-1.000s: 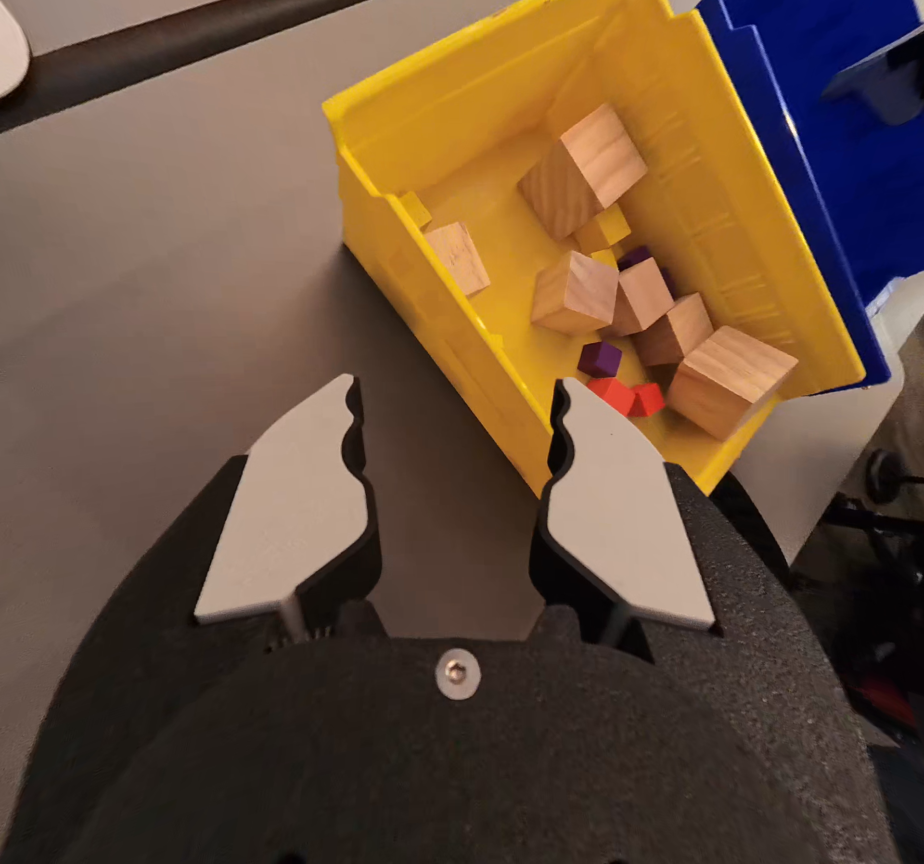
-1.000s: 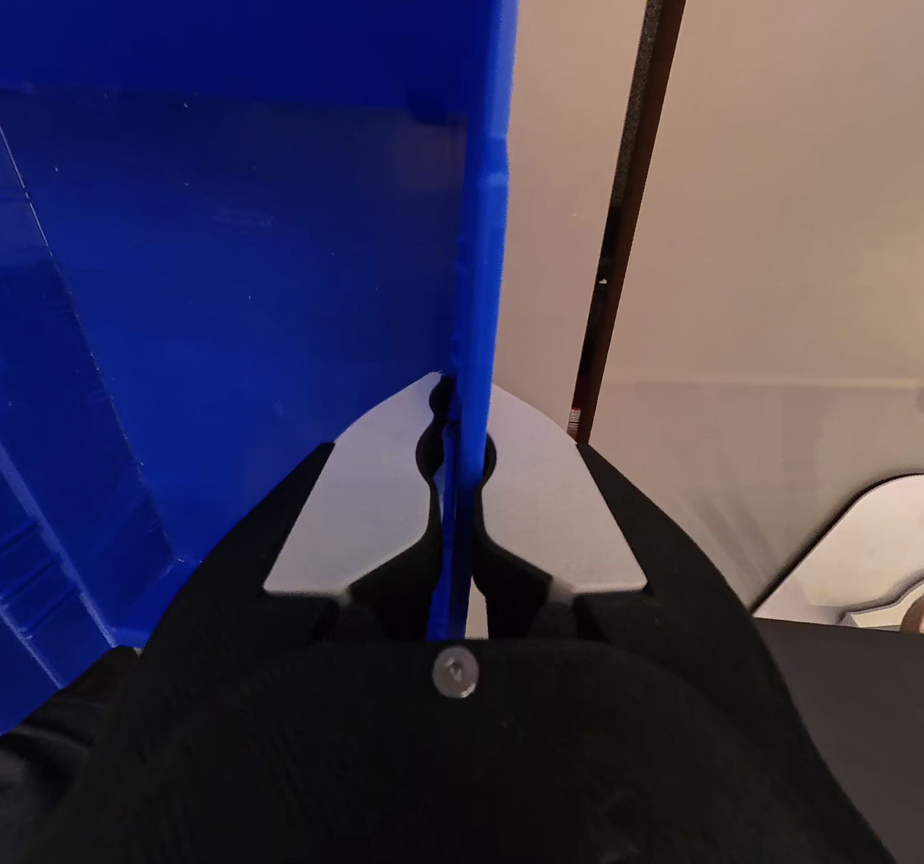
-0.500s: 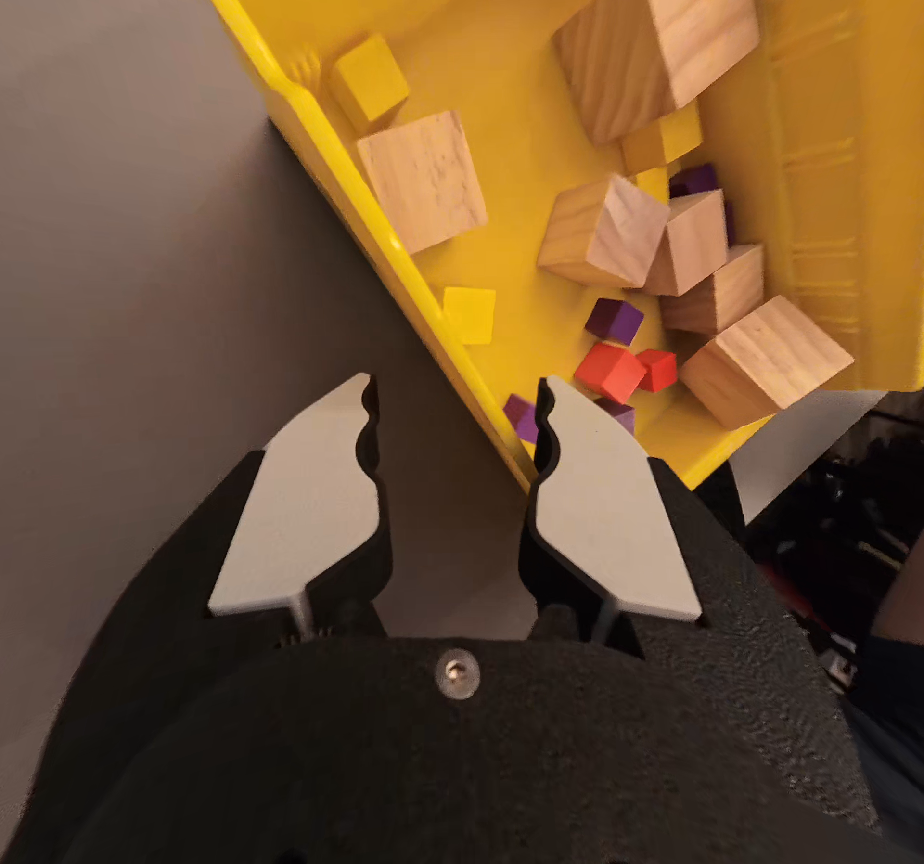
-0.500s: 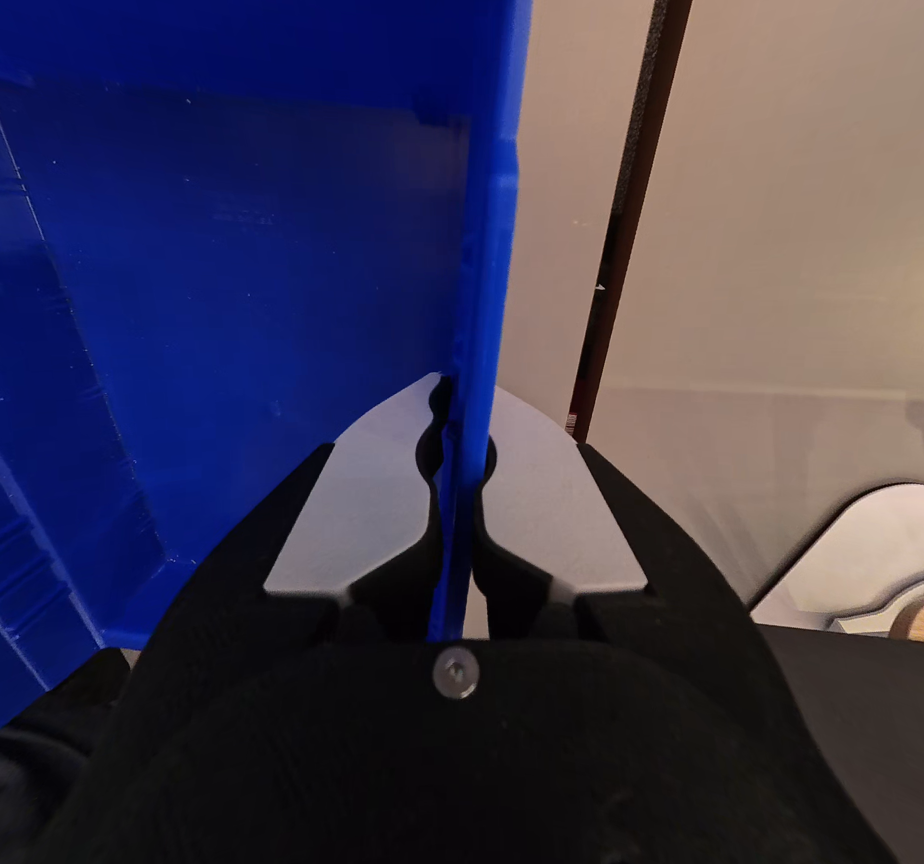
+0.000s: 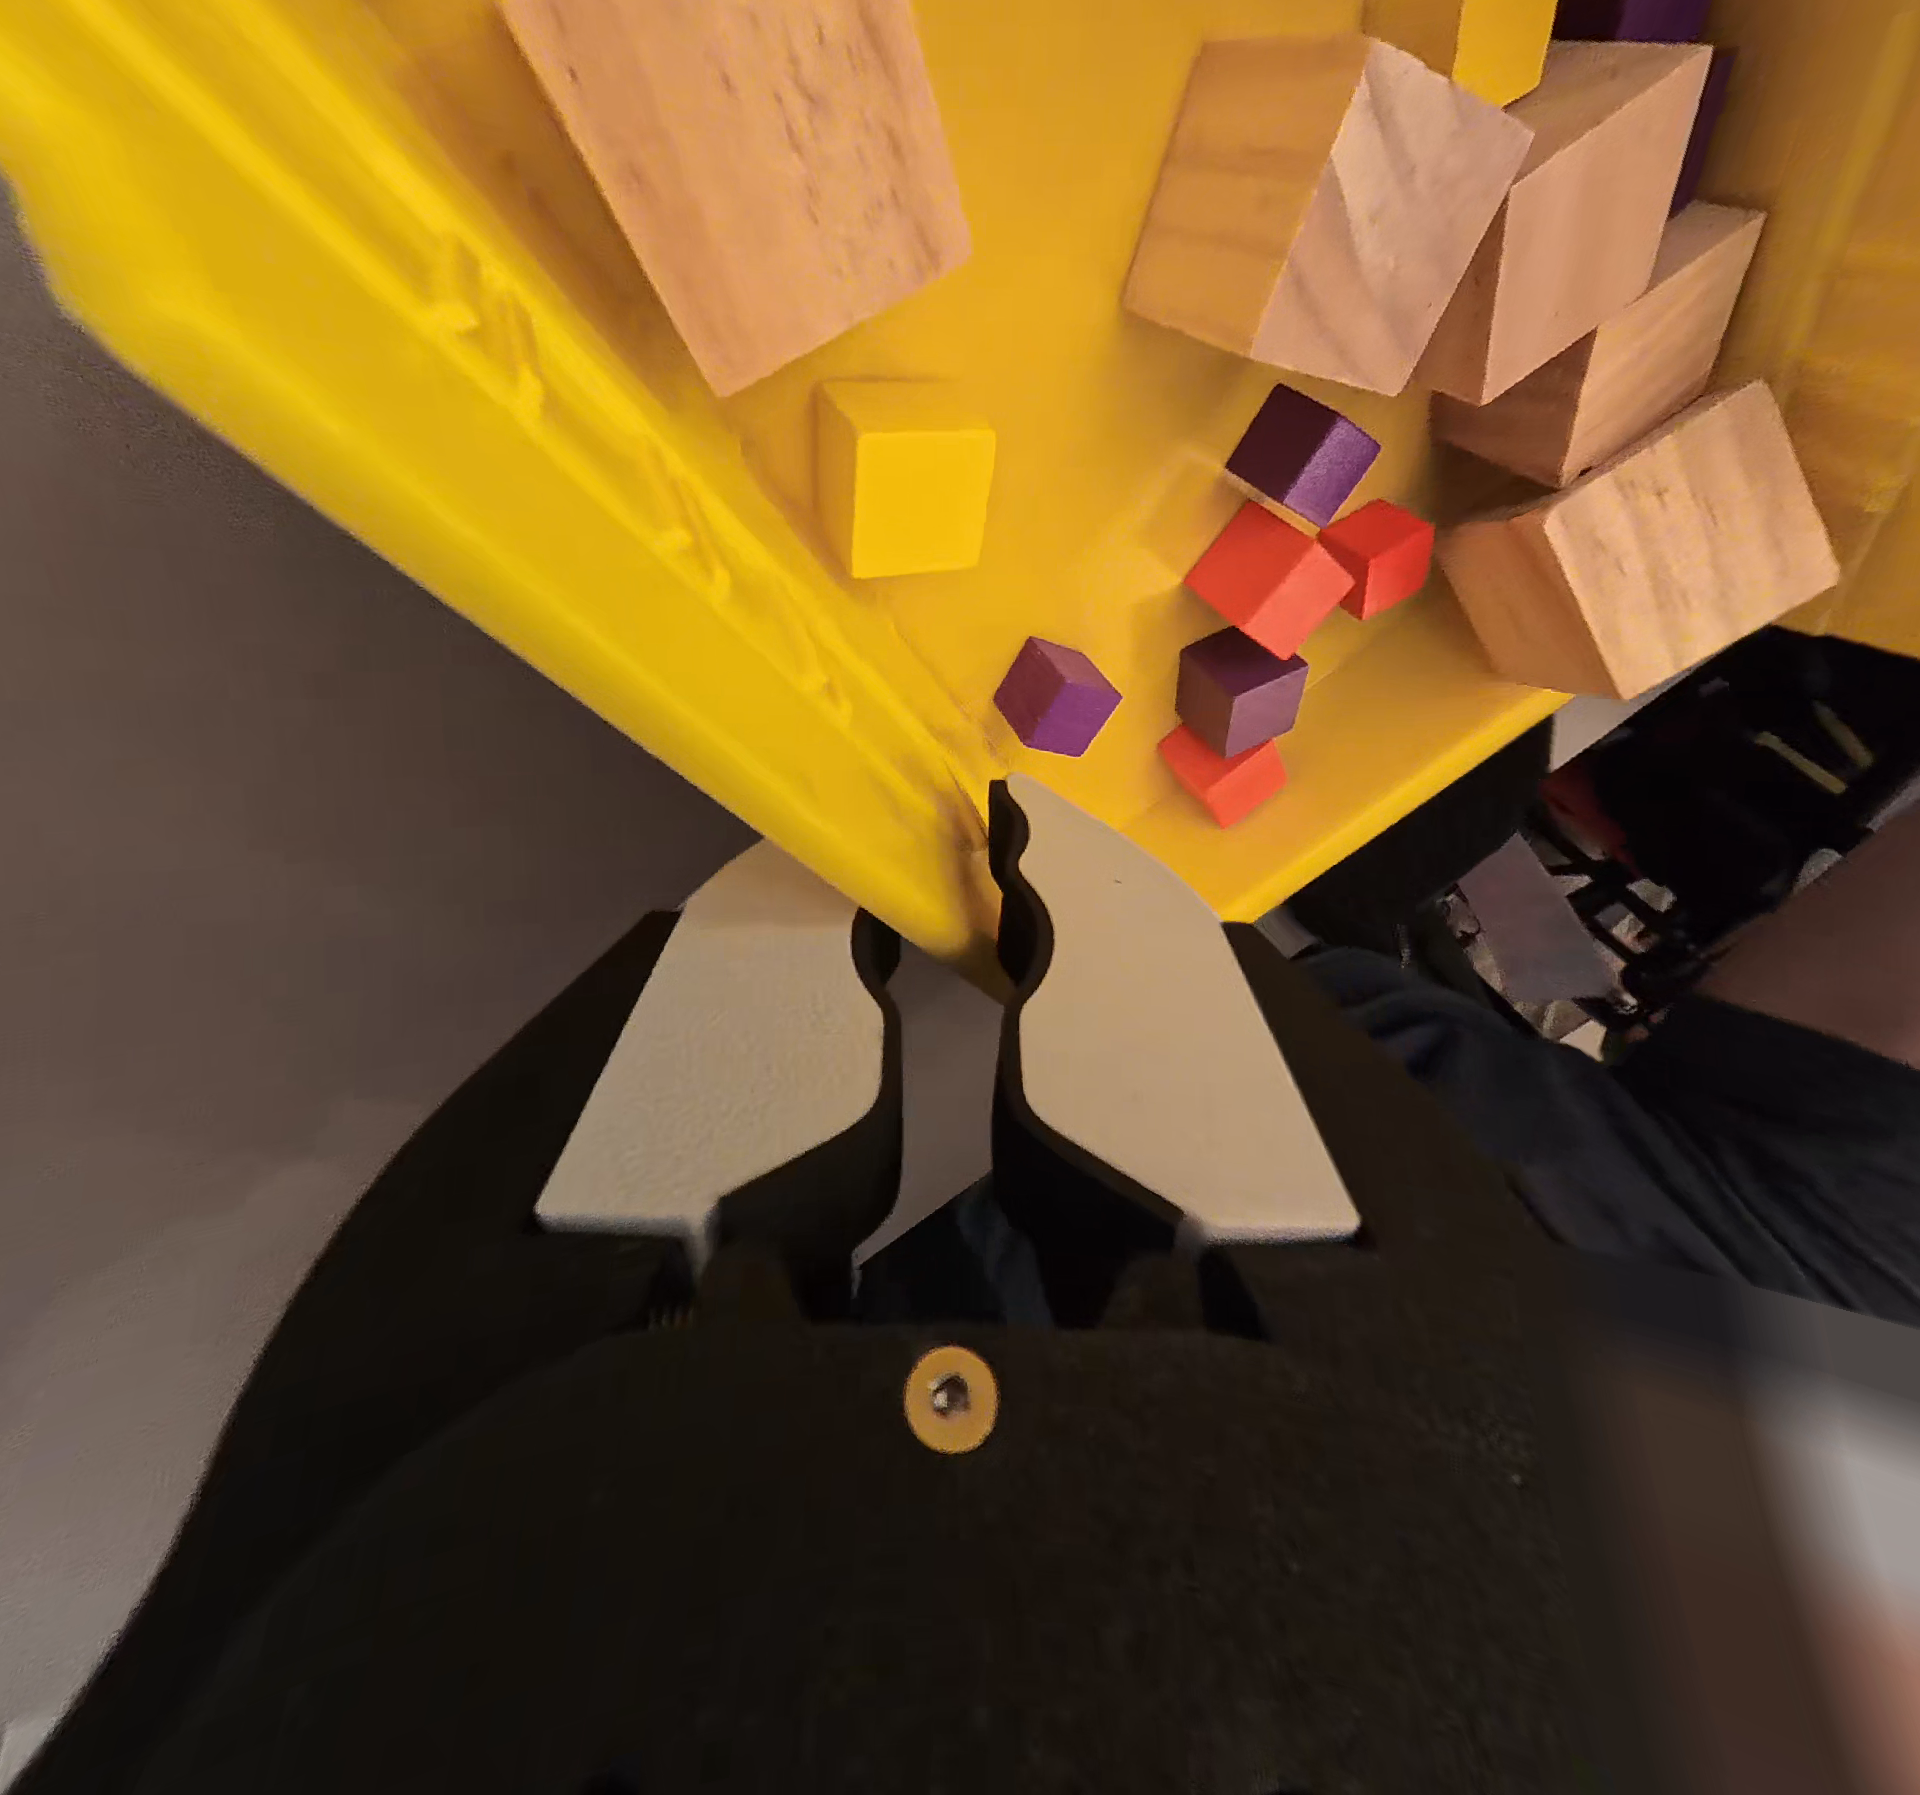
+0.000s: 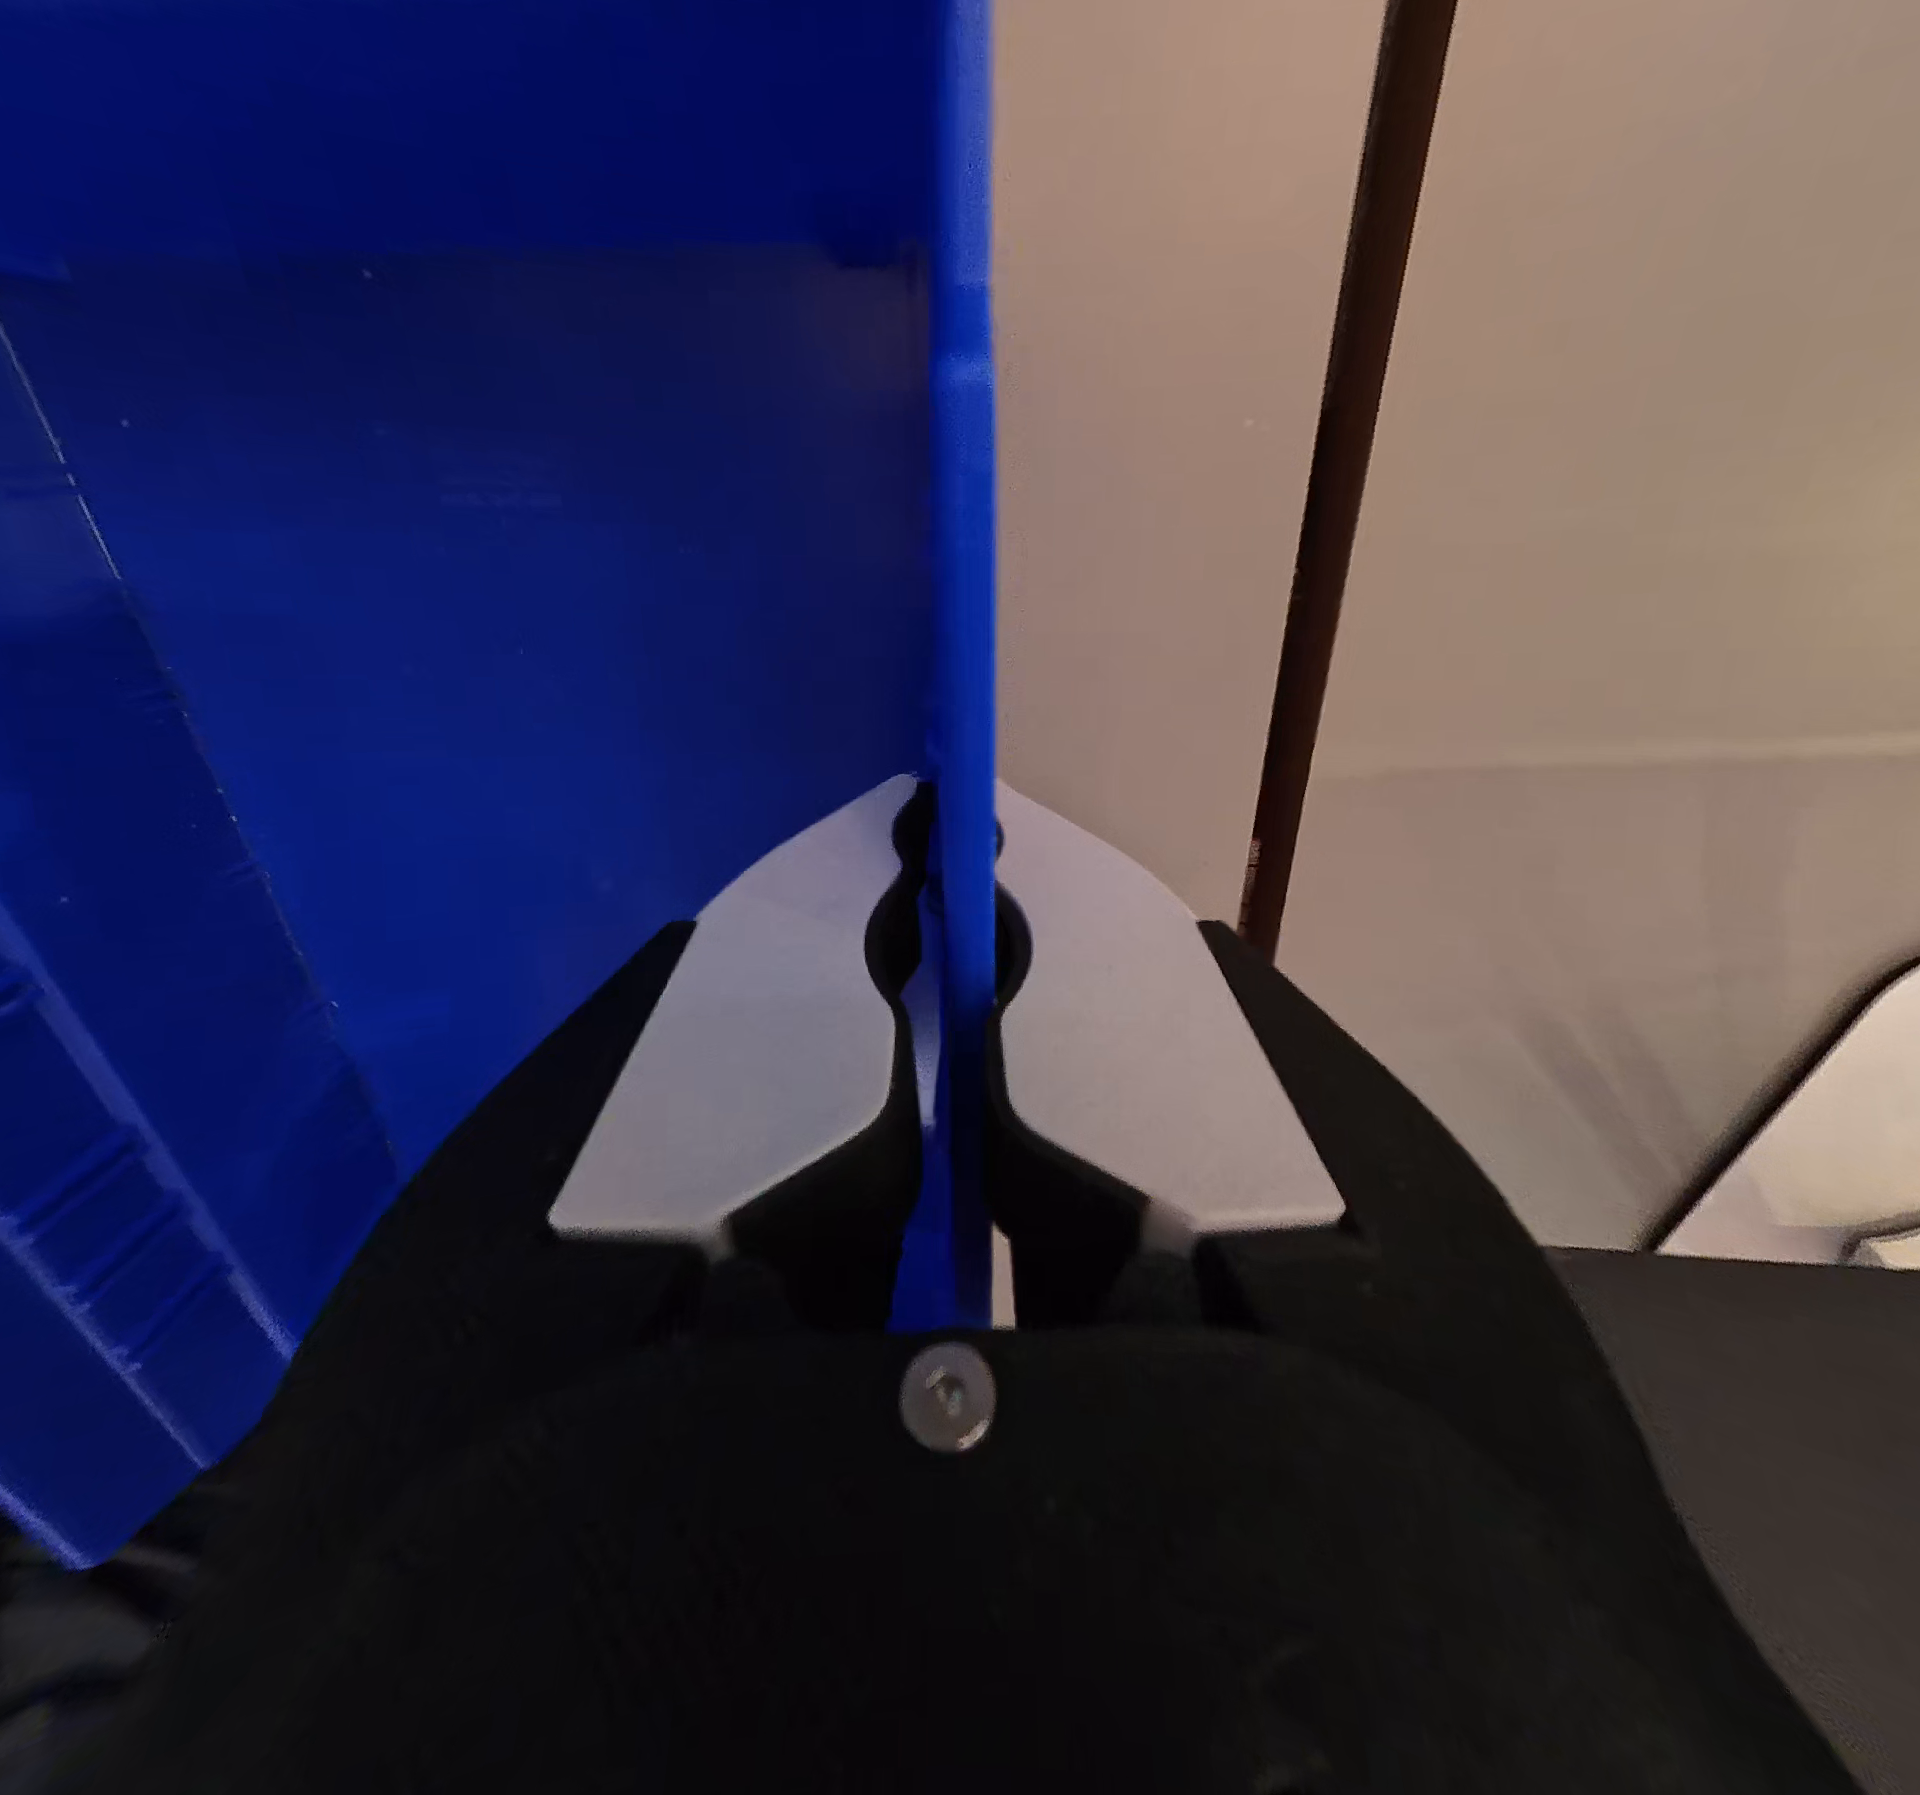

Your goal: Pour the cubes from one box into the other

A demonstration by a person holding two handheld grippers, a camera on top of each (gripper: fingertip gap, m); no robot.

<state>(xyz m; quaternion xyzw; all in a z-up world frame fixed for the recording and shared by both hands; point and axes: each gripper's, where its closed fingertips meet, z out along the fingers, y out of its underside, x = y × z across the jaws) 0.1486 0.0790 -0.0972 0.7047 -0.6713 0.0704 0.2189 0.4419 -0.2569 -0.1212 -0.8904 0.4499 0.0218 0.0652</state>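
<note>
The side wall of the yellow box (image 5: pixel 416 415) is taken between the fingers of the left gripper (image 5: pixel 977 872), at its near corner. One finger (image 5: pixel 1132 1018) lies inside the box, the other outside under the wall; whether they press fully cannot be told, a small gap is seen lower down. From this grip the box runs away toward 12 to 1 o'clock, its long axis approx. in line with the fingers.

The cubes are inside the yellow box: big wooden cubes (image 5: pixel 1631 540) are piled at 1–2 o'clock against the far wall, one flat wooden cube (image 5: pixel 738 114) at 12, small red cubes (image 5: pixel 1268 576), purple cubes (image 5: pixel 1055 711) and a yellow cube (image 5: pixel 904 488) nearer the fingers.

The right gripper (image 6: pixel 951 810) is clamped on the side wall of the blue box (image 6: pixel 468 498), which extends to 10–12 o'clock and looks empty in the part seen.

Judgement: the pour seems done, since the cubes are in yellow; the left gripper is the nearer one to them. The counter (image 5: pixel 260 758) lies at 9 o'clock.
</note>
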